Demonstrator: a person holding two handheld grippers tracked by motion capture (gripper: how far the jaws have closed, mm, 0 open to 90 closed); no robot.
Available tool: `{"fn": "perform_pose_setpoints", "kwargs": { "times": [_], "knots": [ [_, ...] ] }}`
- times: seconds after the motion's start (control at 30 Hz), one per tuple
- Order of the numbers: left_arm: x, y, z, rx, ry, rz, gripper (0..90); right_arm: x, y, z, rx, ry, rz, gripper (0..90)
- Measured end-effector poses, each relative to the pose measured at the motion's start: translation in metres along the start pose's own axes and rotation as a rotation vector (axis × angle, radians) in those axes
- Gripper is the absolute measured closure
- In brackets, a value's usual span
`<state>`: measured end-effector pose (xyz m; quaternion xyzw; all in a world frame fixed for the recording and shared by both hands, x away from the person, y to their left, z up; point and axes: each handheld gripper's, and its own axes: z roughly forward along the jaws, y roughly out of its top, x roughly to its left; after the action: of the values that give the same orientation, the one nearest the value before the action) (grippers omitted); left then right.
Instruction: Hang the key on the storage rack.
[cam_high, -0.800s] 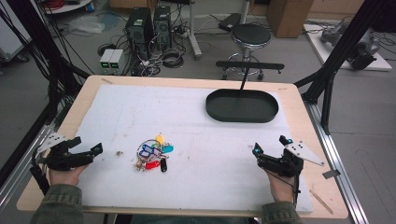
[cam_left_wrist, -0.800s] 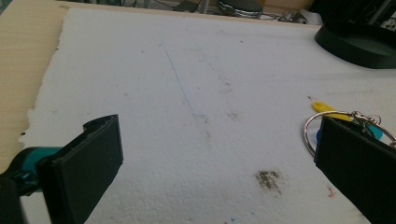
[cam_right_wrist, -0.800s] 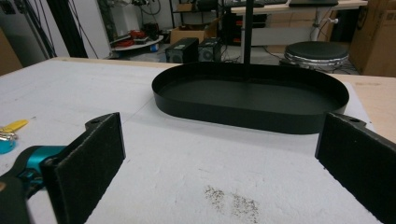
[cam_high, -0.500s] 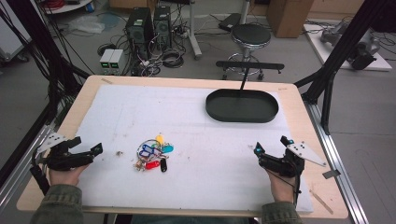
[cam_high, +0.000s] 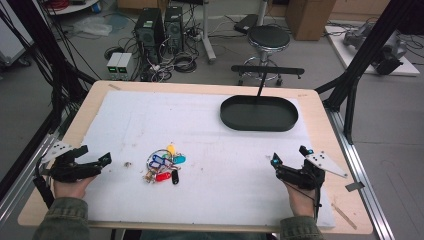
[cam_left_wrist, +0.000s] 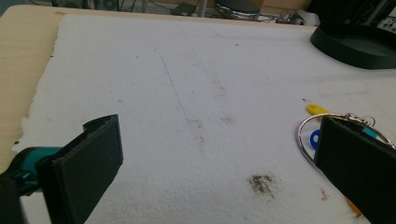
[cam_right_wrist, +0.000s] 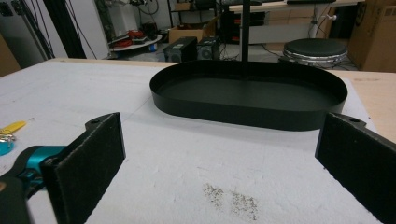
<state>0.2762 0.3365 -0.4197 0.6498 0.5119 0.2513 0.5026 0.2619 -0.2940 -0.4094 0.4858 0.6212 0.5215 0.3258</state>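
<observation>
Left tool (cam_high: 95, 161): jaws spread wide, nothing between them; it rests low at the near left edge of the table (cam_high: 320, 107), pointing toward the bunch of keys.
Right tool (cam_high: 289, 159): jaws also wide apart and empty, low at the near right, facing the tray.
Bunch of keys (cam_high: 162, 164): lies flat on the white mat (cam_high: 200, 135), near the left tool and well apart from the right one. Coloured tags fan out from a metal ring (cam_left_wrist: 306, 135), which the left gripper view catches just beside its right-hand jaw; a yellow tag (cam_left_wrist: 316, 109) lies beyond the ring.
Black oval tray (cam_high: 259, 113): at the far right of the mat, empty as far as its inside is visible, well apart from the keys.
Step in hand: likely the approach of the left tool to the keys, nothing gripped yet.
Doing it well: bring the left tool across so the bunch sits centred between the jaws rather than beside one. Close on the thick cluster of tags or across the ring, not on a single loose tag that could slip out. Keep the jaws low to the mat while closing, since the bunch lies flat.
Uncertain: how many keys or tags hang on the ring cannot be counted at this size.
Risk: pushing the bunch along the mat with one jaw instead of straddling it.
</observation>
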Motion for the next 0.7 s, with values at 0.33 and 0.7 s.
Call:
{"fn": "perform_pose_setpoints", "kwargs": {
  "times": [0.33,0.7],
  "knots": [
    [-0.007,0.005,0.003,0.003,-0.012,0.026,1.6,0.002,-0.001,0.002,0.014,0.010,-0.012,0.5],
    [-0.024,0.015,0.011,0.020,-0.051,0.069,1.7,0.002,-0.001,0.002,0.012,0.015,-0.018,0.5]
  ]
}}
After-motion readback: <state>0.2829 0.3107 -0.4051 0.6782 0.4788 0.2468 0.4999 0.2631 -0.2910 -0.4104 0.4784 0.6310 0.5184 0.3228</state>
